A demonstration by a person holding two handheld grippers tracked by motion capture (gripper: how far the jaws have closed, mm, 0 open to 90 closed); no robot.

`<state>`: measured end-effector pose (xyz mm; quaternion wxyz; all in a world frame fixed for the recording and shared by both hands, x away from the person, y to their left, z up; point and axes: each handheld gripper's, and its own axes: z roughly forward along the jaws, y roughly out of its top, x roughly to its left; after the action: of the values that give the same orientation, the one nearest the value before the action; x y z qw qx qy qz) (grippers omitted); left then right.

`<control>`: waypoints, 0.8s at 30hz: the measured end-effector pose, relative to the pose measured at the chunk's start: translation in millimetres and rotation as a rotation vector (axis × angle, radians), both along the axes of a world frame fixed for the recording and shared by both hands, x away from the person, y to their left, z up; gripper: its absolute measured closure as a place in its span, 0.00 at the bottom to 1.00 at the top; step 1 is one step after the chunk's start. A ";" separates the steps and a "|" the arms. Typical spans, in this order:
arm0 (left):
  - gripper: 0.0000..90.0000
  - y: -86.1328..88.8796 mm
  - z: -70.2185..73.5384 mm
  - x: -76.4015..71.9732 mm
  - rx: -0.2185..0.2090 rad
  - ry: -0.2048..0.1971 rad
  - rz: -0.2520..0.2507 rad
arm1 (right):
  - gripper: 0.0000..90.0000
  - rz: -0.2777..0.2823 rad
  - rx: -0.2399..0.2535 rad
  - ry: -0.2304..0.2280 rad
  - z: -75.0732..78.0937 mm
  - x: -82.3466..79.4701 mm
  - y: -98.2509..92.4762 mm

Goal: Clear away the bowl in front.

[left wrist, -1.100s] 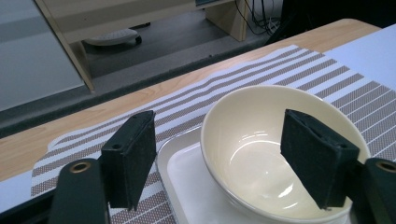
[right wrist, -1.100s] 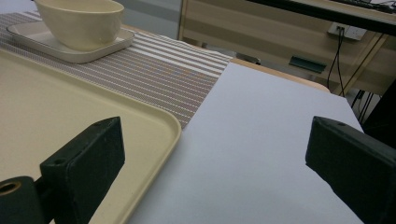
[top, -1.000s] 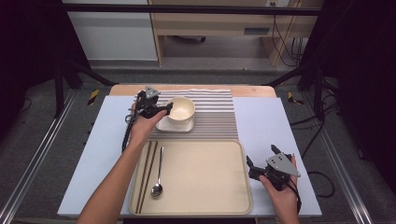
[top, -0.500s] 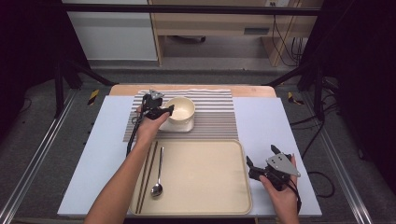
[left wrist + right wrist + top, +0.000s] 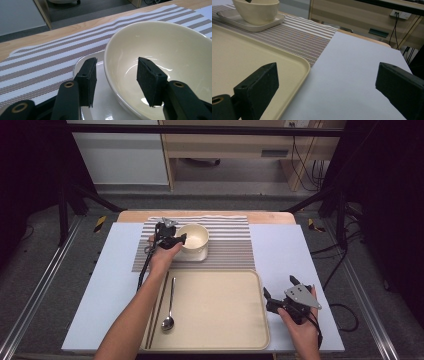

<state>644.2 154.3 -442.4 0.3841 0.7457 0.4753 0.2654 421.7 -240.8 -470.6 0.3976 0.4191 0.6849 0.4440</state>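
Left gripper view: left gripper (image 5: 115, 82) closing astride the rim of the upright bowl (image 5: 175, 50), pads not yet pressing.

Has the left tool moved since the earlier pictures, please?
Yes. The left tool has moved right along the striped placemat; its jaws, just closing, now straddle the bowl's rim.

No text, label, brand, number or sign can be read anywhere in these views, on the tabletop things or on the furniture behind.
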 end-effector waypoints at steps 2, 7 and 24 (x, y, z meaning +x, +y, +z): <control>0.58 -0.5 -1.3 0.5 0.006 0.002 0.001 | 0.06 0.000 0.000 0.000 0.0 -0.1 -0.2; 0.61 -0.5 -3.0 1.3 -0.012 0.014 0.003 | 0.06 -0.003 0.002 0.004 0.0 -0.7 -0.8; 0.77 0.6 -7.0 3.8 -0.033 0.050 0.034 | 0.06 -0.002 -0.001 0.009 -0.7 -1.1 -0.3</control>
<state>648.0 154.9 -449.4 0.3798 0.7376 0.5015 0.2452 420.6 -241.1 -471.3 0.3950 0.4218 0.6865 0.4414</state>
